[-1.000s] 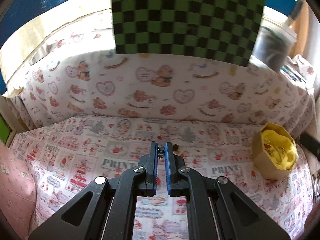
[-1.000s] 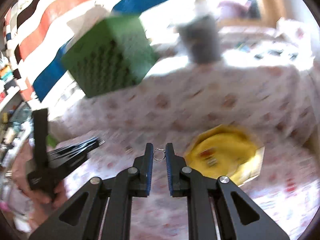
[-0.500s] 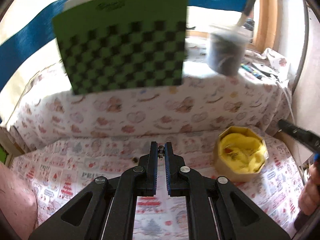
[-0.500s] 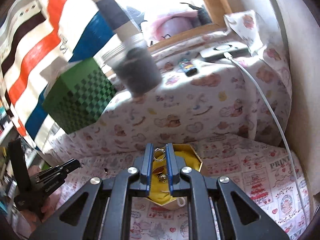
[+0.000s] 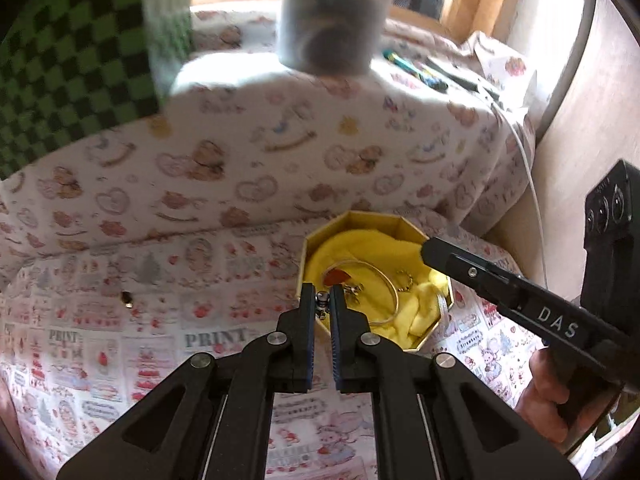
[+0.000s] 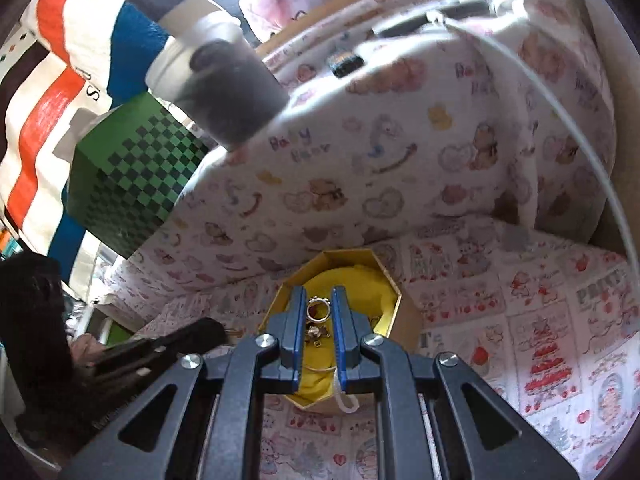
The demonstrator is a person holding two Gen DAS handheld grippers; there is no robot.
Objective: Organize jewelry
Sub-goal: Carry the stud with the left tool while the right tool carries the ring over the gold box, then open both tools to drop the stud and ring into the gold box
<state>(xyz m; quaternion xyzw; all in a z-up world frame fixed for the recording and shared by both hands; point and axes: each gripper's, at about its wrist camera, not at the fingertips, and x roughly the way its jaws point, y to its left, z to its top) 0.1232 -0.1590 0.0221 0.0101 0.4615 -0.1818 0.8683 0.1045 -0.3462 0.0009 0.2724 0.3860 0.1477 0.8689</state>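
An octagonal gold box (image 5: 360, 216) lined with yellow cloth sits on the printed cloth, with a bangle (image 5: 390, 284) and other small pieces inside. My left gripper (image 5: 321, 294) hovers at the box's near-left rim, shut on a small metal stud (image 5: 321, 300). The right gripper (image 5: 427, 249) reaches in from the right over the far-right rim. In the right wrist view, my right gripper (image 6: 319, 296) hangs over the box (image 6: 348, 254), shut on a silver ring (image 6: 318, 309). The left gripper (image 6: 218, 328) shows at the lower left of that view.
A small dark piece (image 5: 127, 298) lies on the cloth left of the box. Behind it rises a cloth-covered ledge bearing a green checkered box (image 5: 80, 80) and a grey tub (image 5: 332, 20). A white cable (image 5: 532, 184) runs down the right wall. A hand (image 5: 548, 392) holds the right gripper's handle.
My left gripper has swung right from the middle of the cloth to the box's rim, still holding the stud. The right gripper, with the ring, has come in over the box.
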